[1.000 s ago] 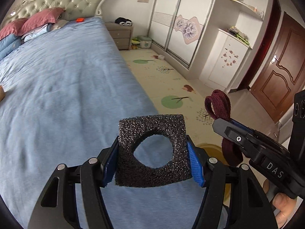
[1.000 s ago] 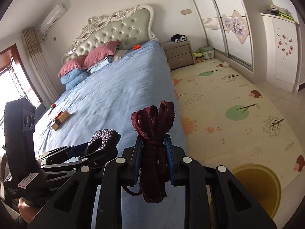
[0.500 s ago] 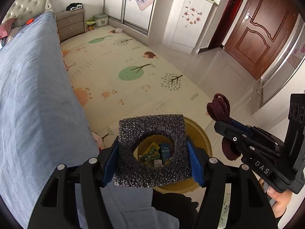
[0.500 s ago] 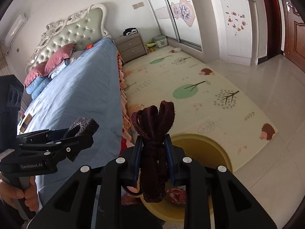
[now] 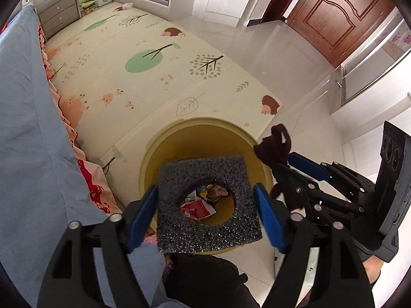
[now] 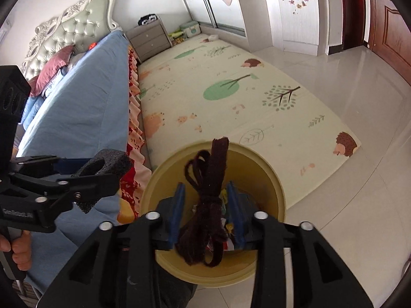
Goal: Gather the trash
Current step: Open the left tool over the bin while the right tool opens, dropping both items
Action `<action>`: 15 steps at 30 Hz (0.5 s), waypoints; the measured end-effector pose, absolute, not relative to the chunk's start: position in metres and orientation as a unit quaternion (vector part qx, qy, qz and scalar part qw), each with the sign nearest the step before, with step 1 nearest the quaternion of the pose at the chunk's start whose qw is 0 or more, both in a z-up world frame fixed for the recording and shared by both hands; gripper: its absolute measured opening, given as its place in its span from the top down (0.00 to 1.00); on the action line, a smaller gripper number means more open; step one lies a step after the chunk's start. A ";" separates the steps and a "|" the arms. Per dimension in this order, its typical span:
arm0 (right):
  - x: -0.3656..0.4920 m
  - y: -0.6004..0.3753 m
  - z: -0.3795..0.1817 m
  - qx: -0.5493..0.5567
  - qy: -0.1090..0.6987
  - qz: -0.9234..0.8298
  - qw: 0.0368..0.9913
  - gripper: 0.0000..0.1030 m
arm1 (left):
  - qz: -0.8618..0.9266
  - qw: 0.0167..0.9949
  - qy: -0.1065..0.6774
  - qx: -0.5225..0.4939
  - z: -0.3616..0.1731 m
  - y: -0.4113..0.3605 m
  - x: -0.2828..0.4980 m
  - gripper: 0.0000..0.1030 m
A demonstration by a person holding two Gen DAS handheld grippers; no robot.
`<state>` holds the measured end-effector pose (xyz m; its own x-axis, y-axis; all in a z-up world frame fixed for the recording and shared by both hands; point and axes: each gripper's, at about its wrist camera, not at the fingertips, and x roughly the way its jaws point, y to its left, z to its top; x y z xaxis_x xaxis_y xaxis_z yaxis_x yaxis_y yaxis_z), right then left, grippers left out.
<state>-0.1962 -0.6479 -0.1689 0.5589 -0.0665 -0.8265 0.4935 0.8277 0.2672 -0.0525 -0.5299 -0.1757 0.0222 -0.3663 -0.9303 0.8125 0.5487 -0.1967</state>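
1 yellow bin [image 5: 259,154] directly below both grippers. L gripper [image 5: 205,205] w/ jaws spread, 1 black foam square w/ round hole [image 5: 205,233] between its pads, over bin mouth. R gripper [image 6: 205,213] w/ jaws parted, 1 maroon cord bundle [image 6: 208,205] between them, cannot tell if pinched. Wrappers [image 5: 197,208] in bin, count unclear.

The foam square [image 5: 208,205] looks coarse, porous and matt, dark grey. The cord bundle [image 6: 205,205] at six o'clock is fuzzy maroon cloth. The bin [image 6: 267,169] is smooth yellow plastic. At twelve o'clock the play mat [image 5: 143,77] is matt with printed pictures; the floor tiles [image 6: 359,205] are glossy. The door [image 5: 341,12] at one o'clock is polished wood.
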 end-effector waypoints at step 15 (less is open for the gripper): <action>-0.204 -0.649 -0.168 0.241 0.443 -0.174 0.846 0.54 | -0.421 0.697 0.544 0.204 -0.170 -0.525 -0.050 0.10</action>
<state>-0.2043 -0.6492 -0.1681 0.5473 -0.0802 -0.8331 0.5072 0.8236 0.2540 -0.0500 -0.5248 -0.1699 0.0536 -0.3656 -0.9292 0.8083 0.5623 -0.1746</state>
